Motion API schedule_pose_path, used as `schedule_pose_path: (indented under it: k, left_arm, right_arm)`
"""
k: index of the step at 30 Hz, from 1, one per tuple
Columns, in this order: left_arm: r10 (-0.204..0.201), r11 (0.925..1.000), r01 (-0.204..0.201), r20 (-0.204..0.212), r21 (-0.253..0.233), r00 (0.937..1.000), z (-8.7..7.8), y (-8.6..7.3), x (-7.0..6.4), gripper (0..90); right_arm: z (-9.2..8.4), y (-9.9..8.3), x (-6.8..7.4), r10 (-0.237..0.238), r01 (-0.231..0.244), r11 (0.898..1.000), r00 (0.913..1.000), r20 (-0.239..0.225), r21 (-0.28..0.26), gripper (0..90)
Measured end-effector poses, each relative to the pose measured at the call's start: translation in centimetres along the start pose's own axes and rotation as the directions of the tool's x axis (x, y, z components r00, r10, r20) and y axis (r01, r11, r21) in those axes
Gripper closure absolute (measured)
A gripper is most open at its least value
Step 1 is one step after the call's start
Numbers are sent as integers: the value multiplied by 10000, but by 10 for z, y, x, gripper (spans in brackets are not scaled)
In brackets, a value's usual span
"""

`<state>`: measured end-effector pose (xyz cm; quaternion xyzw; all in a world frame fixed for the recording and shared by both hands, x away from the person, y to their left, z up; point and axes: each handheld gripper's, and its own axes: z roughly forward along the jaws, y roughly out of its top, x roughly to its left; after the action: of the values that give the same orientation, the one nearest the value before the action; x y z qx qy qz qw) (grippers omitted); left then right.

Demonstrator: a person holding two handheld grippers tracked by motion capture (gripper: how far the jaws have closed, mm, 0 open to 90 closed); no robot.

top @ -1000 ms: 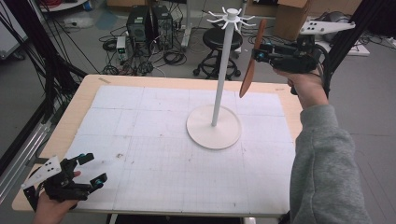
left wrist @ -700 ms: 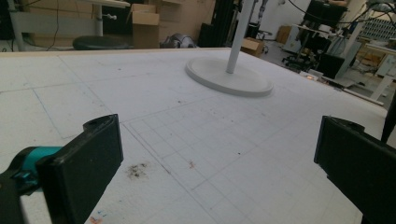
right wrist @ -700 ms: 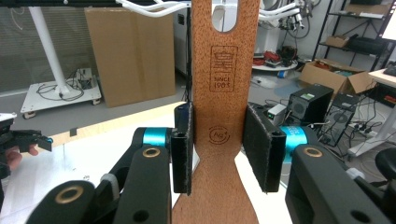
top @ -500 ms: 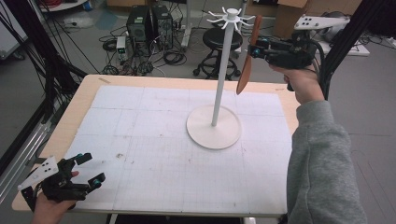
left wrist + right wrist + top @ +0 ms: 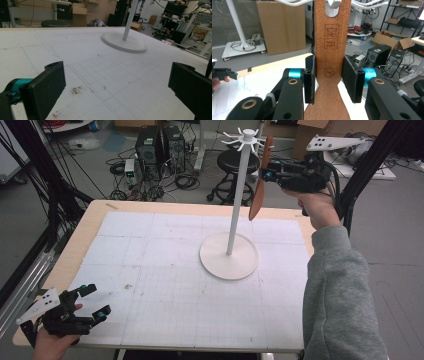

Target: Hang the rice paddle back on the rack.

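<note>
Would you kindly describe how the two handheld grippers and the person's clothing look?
Both grippers are black: the left gripper and the right gripper have flat black jaws on teal-blue fittings, and each carries a pale grey three-cornered plate dotted with holes. A black cable trails from the right one. The right arm wears a grey sleeve.

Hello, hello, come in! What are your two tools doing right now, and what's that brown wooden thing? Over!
Right tool clamps wooden spatula, its hole at a white stand hook. Left tool open, low over the table. Nothing in the way.
</note>
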<state>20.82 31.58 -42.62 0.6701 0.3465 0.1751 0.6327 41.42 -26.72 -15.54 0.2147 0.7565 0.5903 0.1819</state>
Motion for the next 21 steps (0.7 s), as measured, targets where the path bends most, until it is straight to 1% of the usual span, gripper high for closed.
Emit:
schedule_pose_path:
  k: [5, 9, 12, 18, 21]
  left_arm:
    - [0, 10000, 0, 3, -11, 10000, 0, 0, 0, 17]
    - [12, 10000, -12, -10, -21, 10000, 0, 0, 0, 17]
    - [16, 10000, -16, 1, 8, 10000, 0, 0, 1, 17]
    - [18, 10000, -18, -7, -57, 10000, 0, 1, 0, 17]
    - [18, 10000, -18, -21, -33, 10000, 0, 0, 0, 17]
  right_arm:
    - [2, -2, -1, 23, -23, 9998, 10000, 4, 222, 641]
    - [2, -3, -2, -17, 17, 9997, 10000, 18, 260, 641]
    - [3, -5, -3, 39, -41, 9994, 10000, 71, 340, 640]
    - [4, -8, -2, 60, -61, 9997, 10000, 66, 231, 640]
    - [3, -8, -1, -50, 46, 9996, 9999, 150, 262, 640]
